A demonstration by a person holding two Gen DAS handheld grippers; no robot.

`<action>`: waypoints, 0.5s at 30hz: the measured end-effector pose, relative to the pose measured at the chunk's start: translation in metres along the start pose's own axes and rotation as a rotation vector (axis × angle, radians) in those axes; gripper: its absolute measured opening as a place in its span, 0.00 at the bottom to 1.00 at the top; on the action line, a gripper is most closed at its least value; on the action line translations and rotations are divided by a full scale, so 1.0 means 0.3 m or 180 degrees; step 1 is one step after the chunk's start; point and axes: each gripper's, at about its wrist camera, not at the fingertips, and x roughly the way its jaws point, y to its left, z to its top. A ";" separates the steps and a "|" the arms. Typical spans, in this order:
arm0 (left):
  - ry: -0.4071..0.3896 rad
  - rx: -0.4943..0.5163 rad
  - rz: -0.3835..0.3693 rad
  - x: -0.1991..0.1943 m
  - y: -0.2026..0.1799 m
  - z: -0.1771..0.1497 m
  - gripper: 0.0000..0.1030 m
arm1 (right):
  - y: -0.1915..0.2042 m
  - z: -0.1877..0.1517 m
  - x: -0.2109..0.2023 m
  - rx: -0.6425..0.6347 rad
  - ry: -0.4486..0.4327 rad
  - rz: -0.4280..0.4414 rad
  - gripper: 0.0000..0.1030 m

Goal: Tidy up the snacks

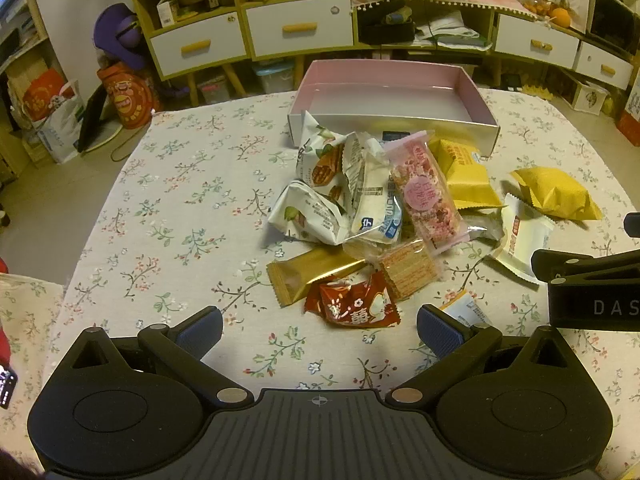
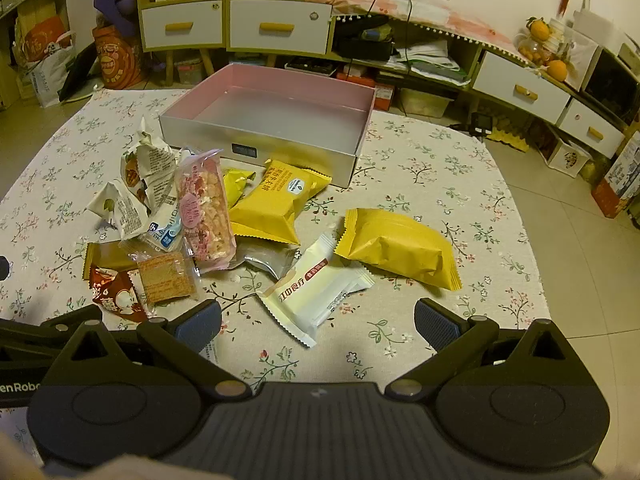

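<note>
A pile of wrapped snacks lies on the floral tablecloth in front of an empty pink-lined box (image 1: 476,92) (image 2: 362,128). In the pile are a pink rice bar (image 1: 426,192) (image 2: 206,216), white nut packets (image 1: 316,160) (image 2: 150,166), a gold bar (image 1: 308,274), a red packet (image 1: 354,306) (image 2: 114,292), a wafer (image 1: 408,268) (image 2: 166,278), yellow packets (image 1: 556,194) (image 2: 396,246) and a white packet (image 1: 522,240) (image 2: 316,290). My left gripper (image 1: 320,330) is open just short of the red packet. My right gripper (image 2: 318,326) is open around the near end of the white packet.
The table (image 1: 180,184) (image 2: 440,168) ends at a rounded edge, with tiled floor (image 2: 580,240) beyond on the right. Yellow-and-white drawer cabinets (image 1: 300,28) (image 2: 276,24) line the back wall. Bags (image 1: 124,92) stand on the floor at left. The right gripper's body (image 1: 592,288) shows in the left wrist view.
</note>
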 end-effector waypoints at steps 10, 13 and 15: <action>-0.0021 0.0012 -0.0038 0.001 0.011 0.006 1.00 | -0.008 0.006 0.017 -0.0001 0.0091 0.0106 1.00; -0.0087 -0.0011 -0.0058 0.003 0.028 0.005 1.00 | -0.019 0.008 0.024 0.0002 0.0111 0.0166 1.00; -0.0162 -0.0052 -0.0053 0.007 0.045 0.004 1.00 | -0.023 0.005 0.029 -0.0028 0.0115 0.0218 1.00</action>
